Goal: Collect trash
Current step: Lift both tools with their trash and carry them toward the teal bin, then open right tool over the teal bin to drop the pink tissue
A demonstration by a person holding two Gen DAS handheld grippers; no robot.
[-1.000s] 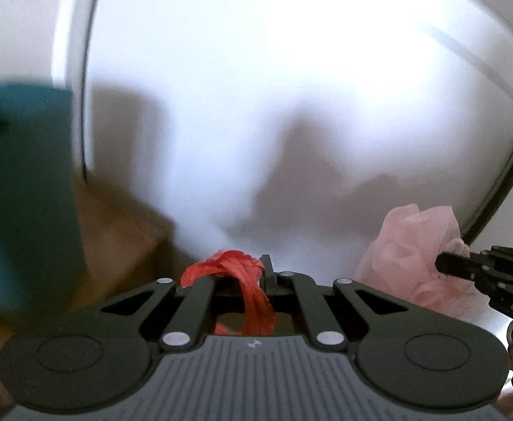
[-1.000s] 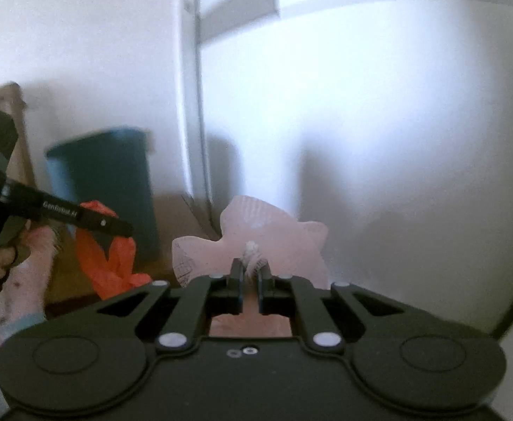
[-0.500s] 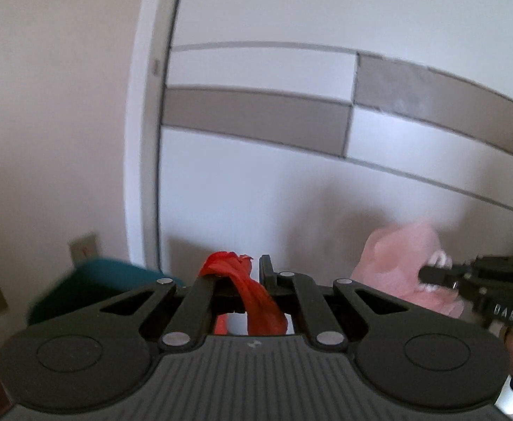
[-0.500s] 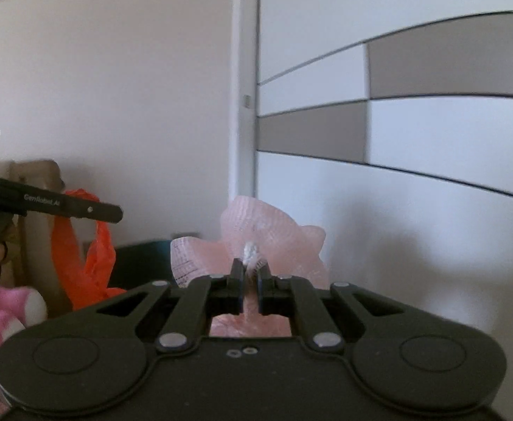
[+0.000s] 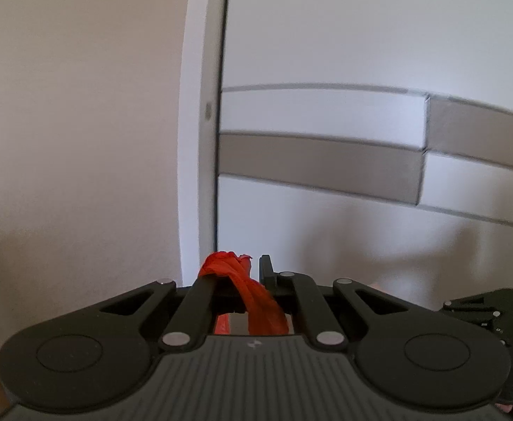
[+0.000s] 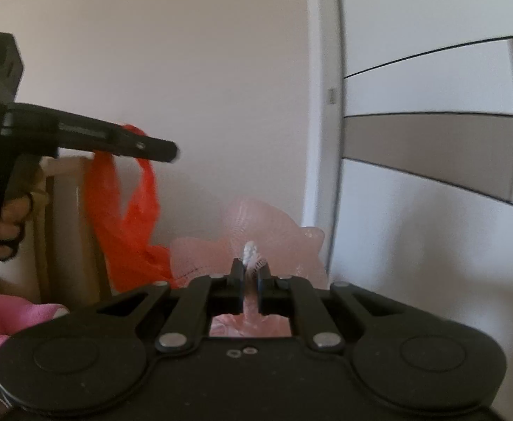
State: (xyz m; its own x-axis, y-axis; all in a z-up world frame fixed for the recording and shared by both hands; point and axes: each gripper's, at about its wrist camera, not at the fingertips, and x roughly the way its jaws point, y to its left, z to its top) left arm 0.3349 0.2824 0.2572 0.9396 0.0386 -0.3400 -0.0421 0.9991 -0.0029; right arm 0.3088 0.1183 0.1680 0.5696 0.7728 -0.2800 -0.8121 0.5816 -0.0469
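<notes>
Left tool (image 5: pixel 244 273) clamps the red bag (image 5: pixel 260 301) — right tool (image 6: pixel 249 273) clamps a pink, perhaps mesh, bag (image 6: pixel 256 221).

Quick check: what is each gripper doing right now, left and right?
Left gripper: shut on the red plastic bag.
Right gripper: shut on the pink mesh bag.

Red bag (image 5: pixel 253 298) in hand-held gripper (image 5: pixel 246 270)
</notes>
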